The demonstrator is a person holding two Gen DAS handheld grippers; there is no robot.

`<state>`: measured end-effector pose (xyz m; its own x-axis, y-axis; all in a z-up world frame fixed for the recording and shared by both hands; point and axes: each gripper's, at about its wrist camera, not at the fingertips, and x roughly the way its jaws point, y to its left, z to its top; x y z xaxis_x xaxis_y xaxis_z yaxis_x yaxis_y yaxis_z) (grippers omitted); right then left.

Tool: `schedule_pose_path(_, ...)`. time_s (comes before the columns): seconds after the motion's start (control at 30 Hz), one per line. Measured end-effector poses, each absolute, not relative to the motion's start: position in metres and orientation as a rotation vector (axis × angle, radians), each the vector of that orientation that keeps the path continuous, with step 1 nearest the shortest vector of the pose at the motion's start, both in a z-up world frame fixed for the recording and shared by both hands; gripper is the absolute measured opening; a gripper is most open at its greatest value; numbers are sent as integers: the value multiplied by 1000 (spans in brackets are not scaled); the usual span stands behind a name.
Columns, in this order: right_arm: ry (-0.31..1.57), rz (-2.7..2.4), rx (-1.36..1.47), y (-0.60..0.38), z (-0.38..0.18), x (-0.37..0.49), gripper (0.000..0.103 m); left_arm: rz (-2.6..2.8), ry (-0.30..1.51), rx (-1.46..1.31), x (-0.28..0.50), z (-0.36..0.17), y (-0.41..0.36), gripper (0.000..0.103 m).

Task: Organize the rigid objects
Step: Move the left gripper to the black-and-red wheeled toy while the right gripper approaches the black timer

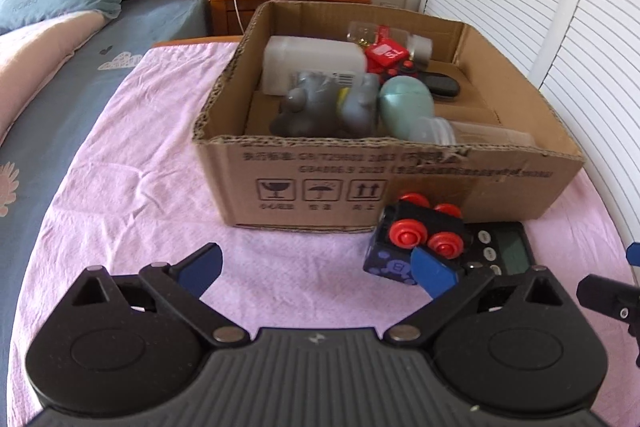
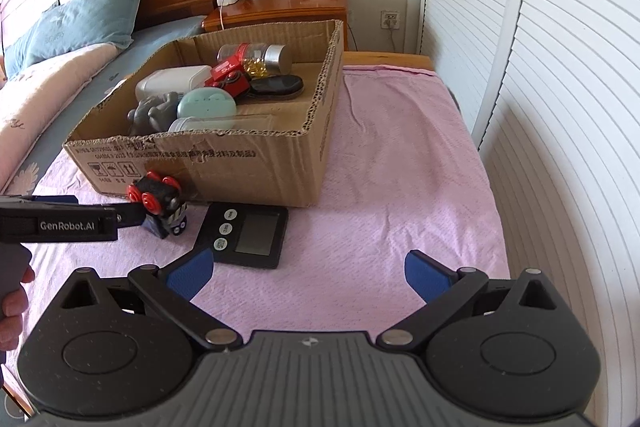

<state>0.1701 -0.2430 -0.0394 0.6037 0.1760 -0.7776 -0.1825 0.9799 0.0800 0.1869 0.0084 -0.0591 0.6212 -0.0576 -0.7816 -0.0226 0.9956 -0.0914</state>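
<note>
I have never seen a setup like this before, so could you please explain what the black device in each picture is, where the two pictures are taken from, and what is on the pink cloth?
A person holds a hand-held left gripper and right gripper, each with two blue-padded jaws. A camera on each looks forward along its jaws, so the black shape at the bottom of each picture is that gripper itself. The right view also shows the left gripper from the side, with the person's hand.

On the pink cloth stands an open cardboard box holding bottles, a grey toy and other items. In front of it lie an upturned toy train with red wheels and a black digital timer.

Both pairs of jaws stand open and hold nothing. The left gripper is right beside the train.
</note>
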Motion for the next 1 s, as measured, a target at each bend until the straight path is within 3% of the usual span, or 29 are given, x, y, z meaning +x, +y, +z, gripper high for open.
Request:
schedule_pose_path(0.67, 908, 232, -126, -179, -90, 206, 103, -92, 853, -97, 163, -45, 41, 100)
schedule_pose_path(1.0, 896, 168, -108, -212, -91, 202, 103, -201, 847, -60, 161, -56, 19, 100)
